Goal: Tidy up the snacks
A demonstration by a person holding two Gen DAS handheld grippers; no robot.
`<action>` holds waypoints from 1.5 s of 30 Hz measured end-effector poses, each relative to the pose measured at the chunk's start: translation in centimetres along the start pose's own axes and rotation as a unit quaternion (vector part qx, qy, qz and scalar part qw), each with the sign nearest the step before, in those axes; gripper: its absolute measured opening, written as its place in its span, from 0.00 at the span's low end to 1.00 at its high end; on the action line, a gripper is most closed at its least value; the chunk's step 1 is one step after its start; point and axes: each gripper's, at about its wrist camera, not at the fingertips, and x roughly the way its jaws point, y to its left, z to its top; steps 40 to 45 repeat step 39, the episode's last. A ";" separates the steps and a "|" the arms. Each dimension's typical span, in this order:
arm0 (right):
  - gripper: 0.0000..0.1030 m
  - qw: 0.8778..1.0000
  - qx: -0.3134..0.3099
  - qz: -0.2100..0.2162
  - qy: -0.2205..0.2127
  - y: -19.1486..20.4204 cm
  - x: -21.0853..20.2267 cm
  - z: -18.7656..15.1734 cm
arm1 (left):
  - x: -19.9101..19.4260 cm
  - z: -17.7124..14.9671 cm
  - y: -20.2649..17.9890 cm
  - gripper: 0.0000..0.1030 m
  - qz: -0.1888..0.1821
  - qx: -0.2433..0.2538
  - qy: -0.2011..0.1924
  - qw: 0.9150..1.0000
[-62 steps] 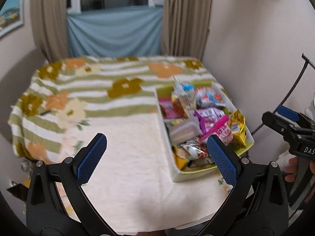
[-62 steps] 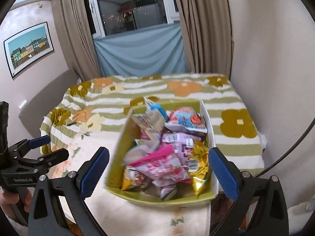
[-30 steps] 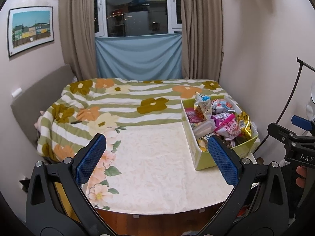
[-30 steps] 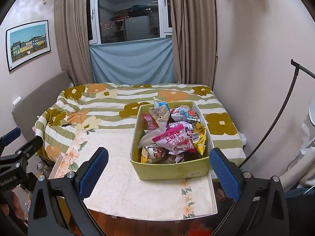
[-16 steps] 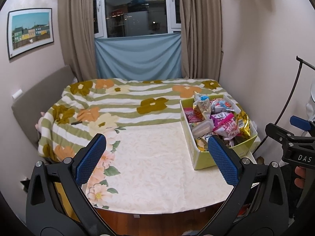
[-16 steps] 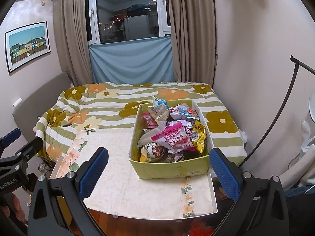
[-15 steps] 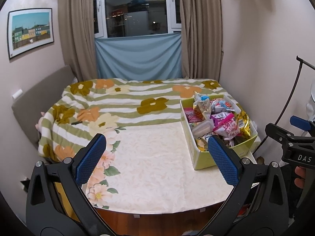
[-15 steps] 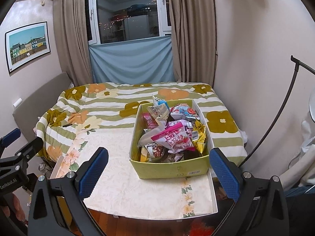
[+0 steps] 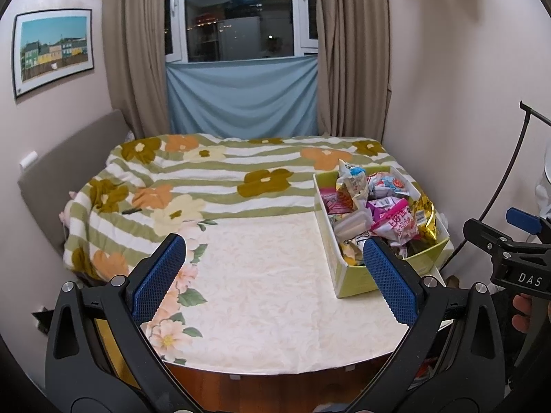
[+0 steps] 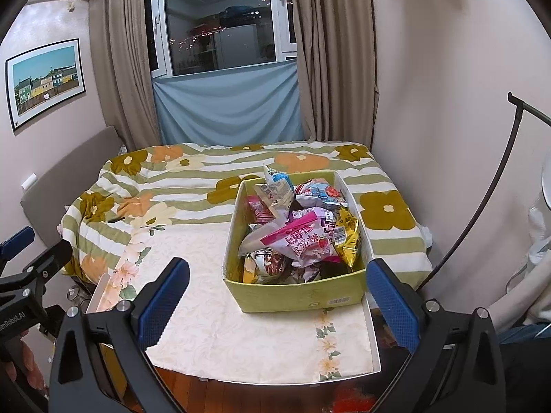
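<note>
A yellow-green cardboard box (image 10: 303, 297) full of several snack packets stands at the right of a small table (image 10: 213, 330); it also shows in the left wrist view (image 9: 351, 280). On top lie a pink packet (image 10: 299, 237) and a gold packet (image 10: 347, 237). My right gripper (image 10: 275, 299) is open and empty, held back from the box's near wall. My left gripper (image 9: 272, 275) is open and empty, over the table's near part, left of the box.
The table has a cream floral cloth (image 9: 261, 292) and stands against a bed with a green striped flower blanket (image 9: 220, 179). A wall lies right of the box. A black stand (image 10: 482, 206) curves up at the right. Curtains and a window are behind the bed.
Both grippers have pulled back and up from the box, so the whole table and room now show. In the last half second nothing moves. Both stay open and empty.
</note>
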 end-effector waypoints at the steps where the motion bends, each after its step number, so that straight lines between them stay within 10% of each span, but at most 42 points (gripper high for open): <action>1: 0.99 1.000 0.001 -0.001 0.000 0.0 0.1 0.1 | 0.0 0.0 0.0 0.99 0.000 0.000 0.000 1.000; 45: 0.99 1.000 0.011 -0.001 -0.004 0.1 0.2 0.5 | -0.2 0.0 1.2 0.99 -0.017 -0.010 -0.016 1.000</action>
